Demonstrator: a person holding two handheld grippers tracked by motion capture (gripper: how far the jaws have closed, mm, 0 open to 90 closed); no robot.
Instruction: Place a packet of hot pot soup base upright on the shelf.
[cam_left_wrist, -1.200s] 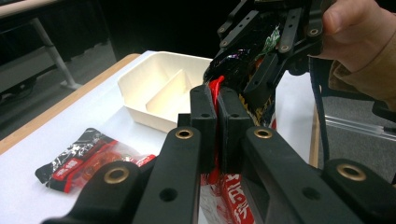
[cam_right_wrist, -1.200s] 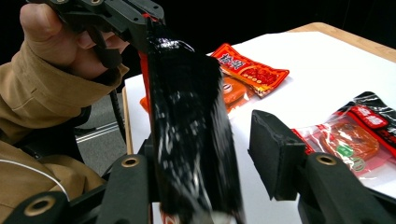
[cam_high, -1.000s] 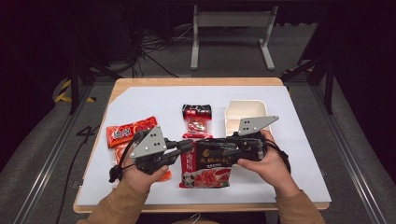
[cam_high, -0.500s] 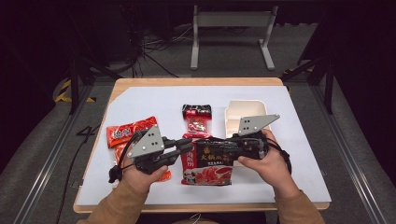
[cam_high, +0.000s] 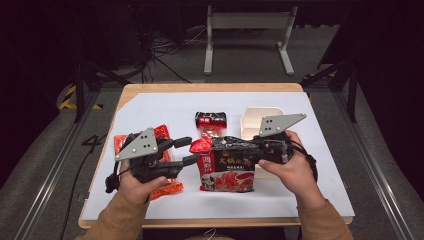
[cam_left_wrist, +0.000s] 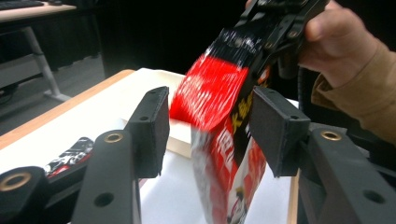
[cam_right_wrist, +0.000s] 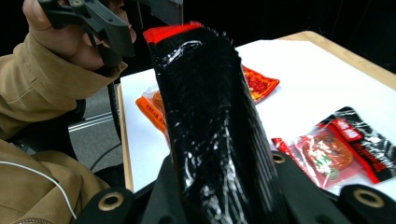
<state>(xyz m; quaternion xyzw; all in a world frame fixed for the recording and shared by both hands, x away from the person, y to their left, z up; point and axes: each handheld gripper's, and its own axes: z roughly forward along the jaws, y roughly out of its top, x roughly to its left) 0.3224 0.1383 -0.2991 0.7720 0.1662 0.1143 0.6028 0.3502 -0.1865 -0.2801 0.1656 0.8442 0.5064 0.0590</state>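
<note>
A red and black noodle packet (cam_high: 230, 172) hangs over the white mat, tilted, with its bottom near the mat. My right gripper (cam_high: 232, 147) is shut on its black top edge (cam_right_wrist: 210, 107); its jaws have just been closing on it. My left gripper (cam_high: 192, 150) stands open to the left of it, and its jaws have just been opening. The packet's red corner (cam_left_wrist: 210, 93) sits between the left pads (cam_left_wrist: 154, 126) without being pressed.
An orange-red packet (cam_high: 161, 132) lies flat under my left gripper. A small red and black sachet (cam_high: 210, 125) lies behind the noodle packet. A cream tray (cam_high: 252, 120) stands at the back right. The white mat (cam_high: 150, 107) covers the wooden table.
My left gripper's jaws have opened and let go of the packet's red corner. My right gripper has tightened on the packet's top edge and lifted it a little.
</note>
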